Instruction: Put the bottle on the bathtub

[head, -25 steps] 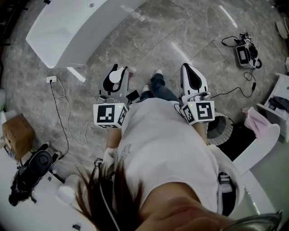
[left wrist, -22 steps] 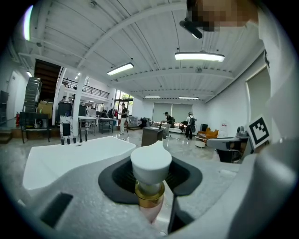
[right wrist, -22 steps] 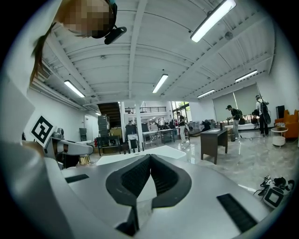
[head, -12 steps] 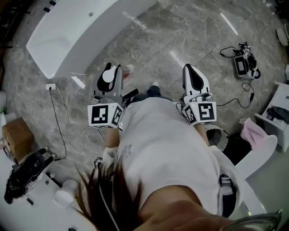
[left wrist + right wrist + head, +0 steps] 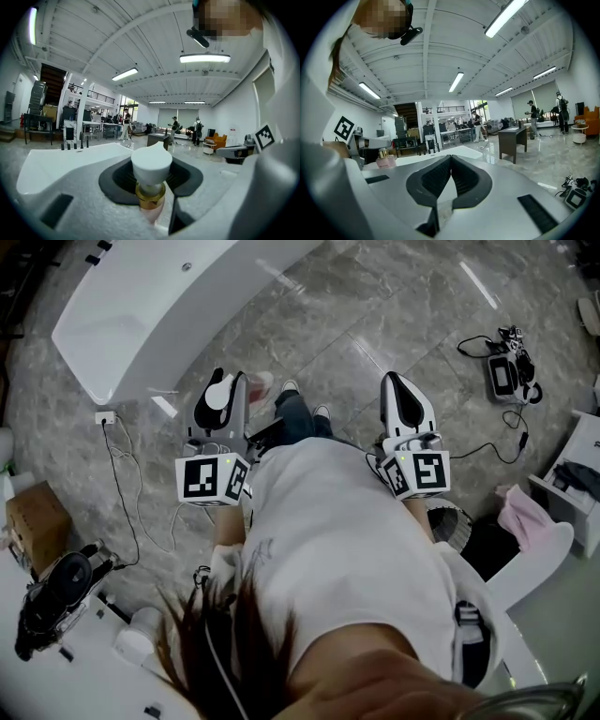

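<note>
The long white bathtub [image 5: 141, 315] stands on the grey marble floor at the upper left of the head view. My left gripper [image 5: 221, 397] is shut on the bottle [image 5: 262, 384], just short of the tub's near side. In the left gripper view the bottle [image 5: 151, 165] shows a white cap, a gold collar and a pink body, pinched between the dark pads of the left gripper [image 5: 151, 180]. My right gripper [image 5: 401, 401] is held level beside it, shut with nothing in it; its pads meet in the right gripper view [image 5: 451, 159], where the bottle [image 5: 386, 161] appears at the left.
A wall plug and white cable [image 5: 106, 416] lie on the floor left of the left gripper. A device with black cords [image 5: 506, 354] sits far right. A cardboard box [image 5: 33, 517], a small round bin [image 5: 457, 510] and a white chair [image 5: 539, 545] flank the person. People walk in the hall far off.
The left gripper with the bottle has shifted a little left and toward the tub. The person's feet have stepped forward. The right gripper has barely moved.
</note>
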`<control>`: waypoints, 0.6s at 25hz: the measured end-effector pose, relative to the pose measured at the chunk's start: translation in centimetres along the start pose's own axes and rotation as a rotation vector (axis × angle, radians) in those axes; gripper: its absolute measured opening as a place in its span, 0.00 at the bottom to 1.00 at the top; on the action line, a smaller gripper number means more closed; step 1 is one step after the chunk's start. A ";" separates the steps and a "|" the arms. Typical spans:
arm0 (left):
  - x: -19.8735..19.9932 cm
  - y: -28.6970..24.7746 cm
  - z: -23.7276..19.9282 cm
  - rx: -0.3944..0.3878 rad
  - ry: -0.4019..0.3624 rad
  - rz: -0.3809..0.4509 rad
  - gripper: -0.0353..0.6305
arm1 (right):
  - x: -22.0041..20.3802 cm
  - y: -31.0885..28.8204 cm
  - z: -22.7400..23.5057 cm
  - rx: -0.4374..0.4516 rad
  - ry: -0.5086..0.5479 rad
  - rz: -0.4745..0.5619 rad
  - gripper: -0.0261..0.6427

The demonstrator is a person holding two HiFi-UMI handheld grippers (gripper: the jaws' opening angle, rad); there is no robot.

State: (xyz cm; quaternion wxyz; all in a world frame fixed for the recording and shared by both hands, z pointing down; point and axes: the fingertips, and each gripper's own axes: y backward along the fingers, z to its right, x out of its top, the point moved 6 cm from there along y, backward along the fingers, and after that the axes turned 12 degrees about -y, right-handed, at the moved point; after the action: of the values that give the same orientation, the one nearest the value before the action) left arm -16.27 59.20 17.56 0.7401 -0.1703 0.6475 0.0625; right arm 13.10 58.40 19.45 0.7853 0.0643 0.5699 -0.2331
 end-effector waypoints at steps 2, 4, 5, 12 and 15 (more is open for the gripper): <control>-0.3 -0.7 -0.5 -0.005 0.009 -0.008 0.27 | -0.2 -0.8 0.2 -0.005 0.000 -0.013 0.06; -0.6 -1.6 -1.4 -0.010 0.019 -0.016 0.27 | -0.3 -2.0 0.2 -0.015 -0.004 -0.027 0.06; -0.7 -2.2 -2.0 -0.013 0.023 -0.020 0.27 | -0.2 -2.8 0.2 -0.021 -0.006 -0.032 0.06; -0.7 -7.5 -7.6 -0.056 0.022 -0.038 0.27 | 1.0 -10.2 -0.7 -0.046 -0.002 -0.042 0.06; -0.3 -9.9 -10.0 -0.075 0.007 -0.029 0.27 | 1.9 -13.5 -1.2 -0.054 0.001 -0.025 0.06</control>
State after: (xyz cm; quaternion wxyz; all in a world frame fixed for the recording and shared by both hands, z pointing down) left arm -22.57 46.63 18.57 0.7319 -0.2074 0.6447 0.0754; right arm 6.55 46.35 19.52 0.7834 0.0359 0.5773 -0.2275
